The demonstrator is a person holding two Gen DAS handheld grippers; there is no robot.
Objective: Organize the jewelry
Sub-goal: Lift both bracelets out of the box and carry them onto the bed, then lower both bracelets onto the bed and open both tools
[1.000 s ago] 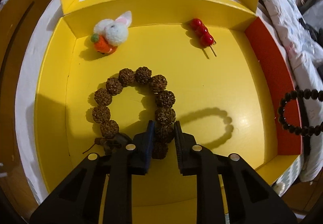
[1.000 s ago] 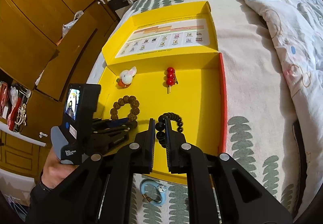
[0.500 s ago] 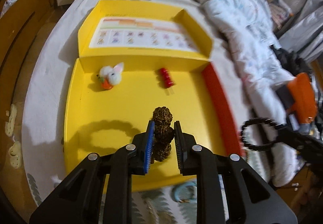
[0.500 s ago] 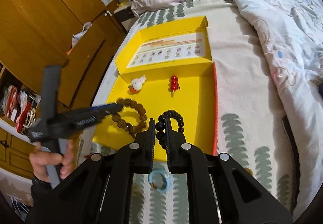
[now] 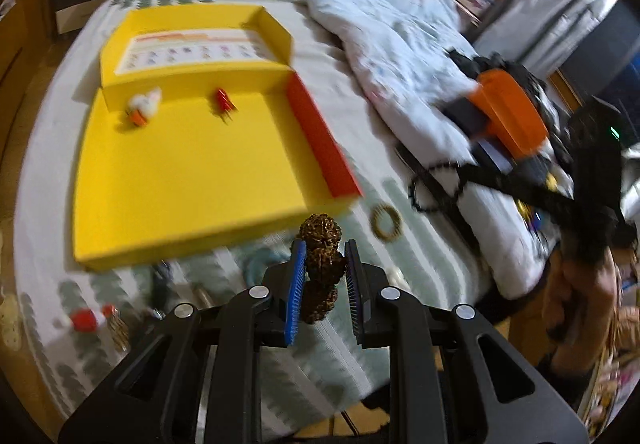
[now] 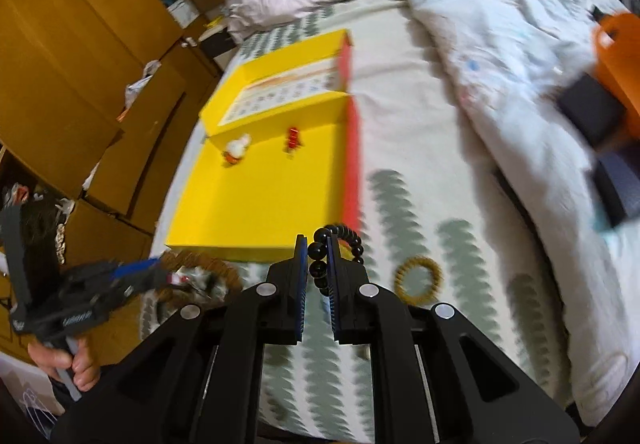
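Observation:
My left gripper (image 5: pixel 323 256) is shut on a brown rough-bead bracelet (image 5: pixel 322 244), held in the air in front of the yellow box's (image 5: pixel 192 180) near edge. My right gripper (image 6: pixel 318 254) is shut on a black bead bracelet (image 6: pixel 340 240), which hangs above the bedsheet at the box's (image 6: pixel 260 200) near right corner. In the left wrist view the black bracelet (image 5: pixel 424 188) dangles from the right gripper (image 5: pixel 460 178). Inside the box lie a white rabbit charm (image 5: pixel 144 106) and a red bead stick (image 5: pixel 222 100). A small golden-brown bracelet (image 6: pixel 418 278) lies on the sheet.
The leaf-print bedsheet (image 6: pixel 460 252) runs under both grippers. A crumpled quilt (image 5: pixel 392 28) and an orange-and-black object (image 5: pixel 508 116) lie to the right. More small items, among them a red one (image 5: pixel 84 320), are scattered on the sheet near the box's front. Wooden cabinets (image 6: pixel 72 56) stand left.
Both grippers have lifted their bracelets out of the yellow box and pulled back toward the near sheet. The brown bracelet has left the box floor; the box now looks smaller and farther.

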